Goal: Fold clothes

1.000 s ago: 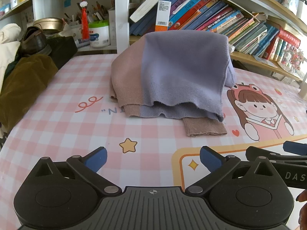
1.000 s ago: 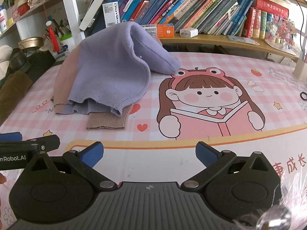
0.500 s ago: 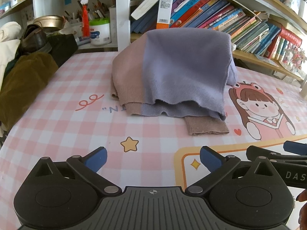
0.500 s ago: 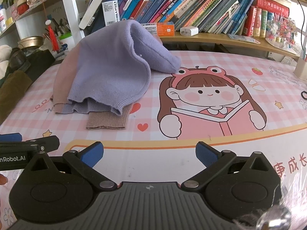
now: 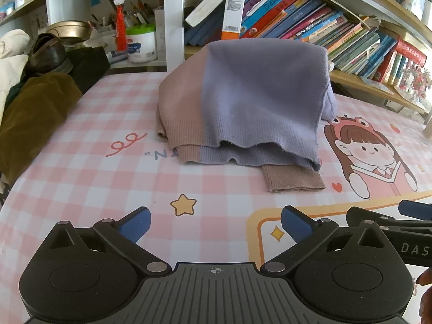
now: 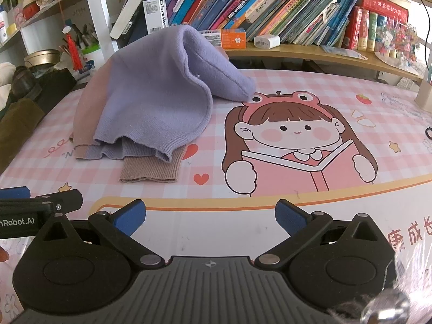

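Note:
A lilac and dusty-pink knit sweater [image 5: 253,102] lies folded in a thick bundle on the pink checked table cover [image 5: 81,178], with one pink ribbed cuff [image 5: 293,178] sticking out at its near right corner. The right wrist view shows the same sweater [image 6: 151,102] at the left, humped up, and the cuff [image 6: 151,167] below it. My left gripper [image 5: 214,222] is open, well short of the sweater, with nothing between its blue pads. My right gripper [image 6: 210,220] is open too, over the cover's white border, to the right of the left one.
A bookshelf [image 6: 270,8] full of books runs along the far edge of the table. Dark and olive clothes [image 5: 32,113] and a shoe [image 5: 48,54] are piled at the left. A white tub [image 5: 141,43] stands on the shelf behind. A cartoon girl [image 6: 297,145] is printed on the cover.
Both grippers have edged slightly closer to the sweater; it sits a little lower and larger in the left view. Both stay open and empty.

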{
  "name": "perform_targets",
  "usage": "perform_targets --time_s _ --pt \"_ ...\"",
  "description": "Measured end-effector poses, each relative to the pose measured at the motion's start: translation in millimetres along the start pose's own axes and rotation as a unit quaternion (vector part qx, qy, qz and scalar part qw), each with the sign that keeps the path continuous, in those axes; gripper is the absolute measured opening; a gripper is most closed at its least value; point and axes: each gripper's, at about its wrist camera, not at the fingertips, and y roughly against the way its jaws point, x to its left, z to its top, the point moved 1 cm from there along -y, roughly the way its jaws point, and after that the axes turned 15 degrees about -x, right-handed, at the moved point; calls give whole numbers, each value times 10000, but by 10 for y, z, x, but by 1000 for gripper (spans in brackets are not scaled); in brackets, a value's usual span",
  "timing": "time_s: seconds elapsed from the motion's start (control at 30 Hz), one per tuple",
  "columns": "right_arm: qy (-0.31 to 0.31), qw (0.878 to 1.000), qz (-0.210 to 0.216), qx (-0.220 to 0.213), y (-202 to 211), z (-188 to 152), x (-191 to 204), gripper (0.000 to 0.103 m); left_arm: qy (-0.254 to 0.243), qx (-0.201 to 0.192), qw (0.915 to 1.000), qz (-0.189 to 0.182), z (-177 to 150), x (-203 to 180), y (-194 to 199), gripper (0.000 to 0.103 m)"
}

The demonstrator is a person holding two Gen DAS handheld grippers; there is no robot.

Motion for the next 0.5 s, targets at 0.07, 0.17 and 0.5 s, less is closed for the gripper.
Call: perform_targets --time_s 0.07,0.17,0.5 --pt "8 10000 -1 17 -5 0 5 103 12 11 10000 -21 -1 -1 -3 103" --pt "26 10000 1 42 -4 -2 14 103 26 28 10000 -40 -1 3 -3 103" --pt "9 9999 -106 42 -18 10 -14 103 -30 80 9999 -100 18 -25 -44 103"
